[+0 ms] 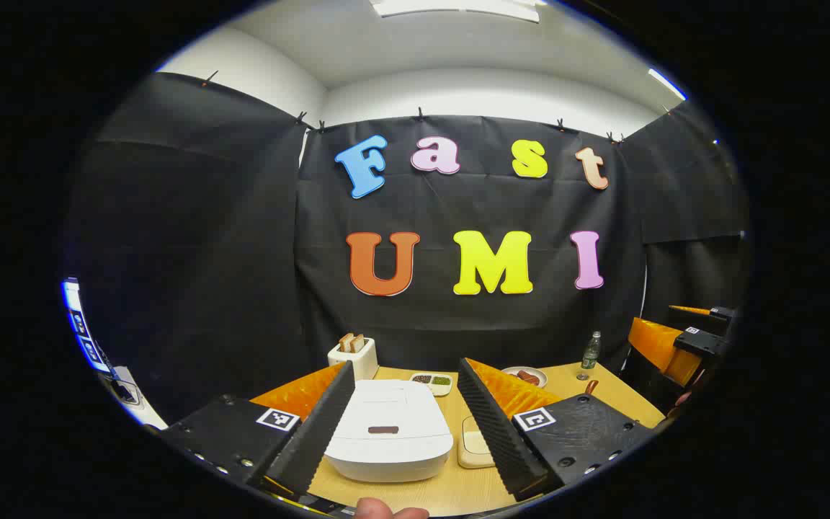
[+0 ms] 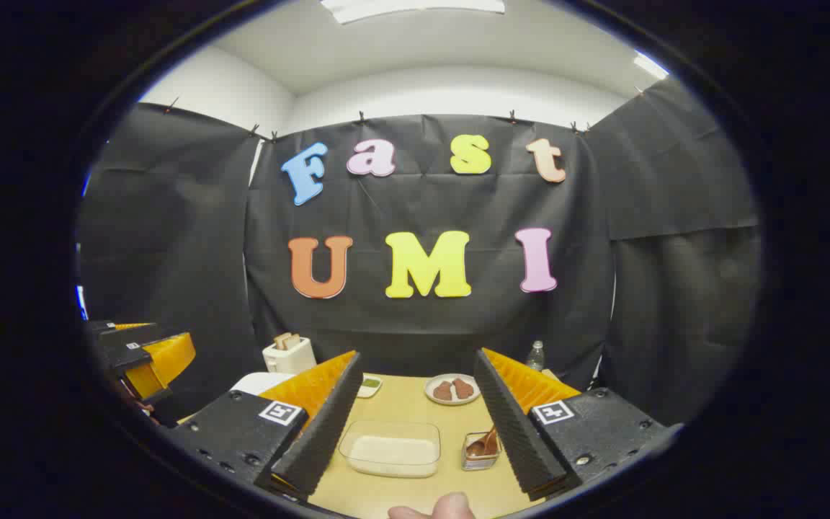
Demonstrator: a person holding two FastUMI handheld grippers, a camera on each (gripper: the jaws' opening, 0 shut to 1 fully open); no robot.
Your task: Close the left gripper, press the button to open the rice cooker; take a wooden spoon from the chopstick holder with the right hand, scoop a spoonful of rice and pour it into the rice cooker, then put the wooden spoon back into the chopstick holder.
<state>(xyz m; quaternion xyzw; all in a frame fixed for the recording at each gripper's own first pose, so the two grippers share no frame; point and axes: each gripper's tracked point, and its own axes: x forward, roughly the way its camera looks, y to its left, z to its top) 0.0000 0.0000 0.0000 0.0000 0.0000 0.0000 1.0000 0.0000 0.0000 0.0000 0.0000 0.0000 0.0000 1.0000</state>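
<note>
You are holding the left gripper point(image 1: 402, 425) with its fingers spread wide apart, and the rice cooker point(image 1: 390, 431) is sitting between them at the lower centre of the left gripper view, lid down. The dark bar on the front of its lid point(image 1: 383, 430) is probably the button; it is small, so once you bring the fingers together you will want the joined tips square on it. The cooker looks like hard, smooth plastic, heavy enough to stay put under a press, though a push off-centre could slide it on the bench point(image 1: 451, 490).

Your right gripper point(image 2: 411, 425) is also standing open, holding nothing. In the right gripper view the clear rice tub point(image 2: 392, 448) is lying between its fingers, low in the frame, and the chopstick holder point(image 2: 481, 450) is just right of it, half behind the right finger. The wooden spoon point(image 2: 487, 440) is leaning in it: light, stiff and a little slick, so grip the handle well above the bowl.

The handle's upper part is being cut off by that finger, so you cannot judge its full length. The holder is tiny here and its contents are hard to make out. The rice level in the tub is unclear through the plastic.
</note>
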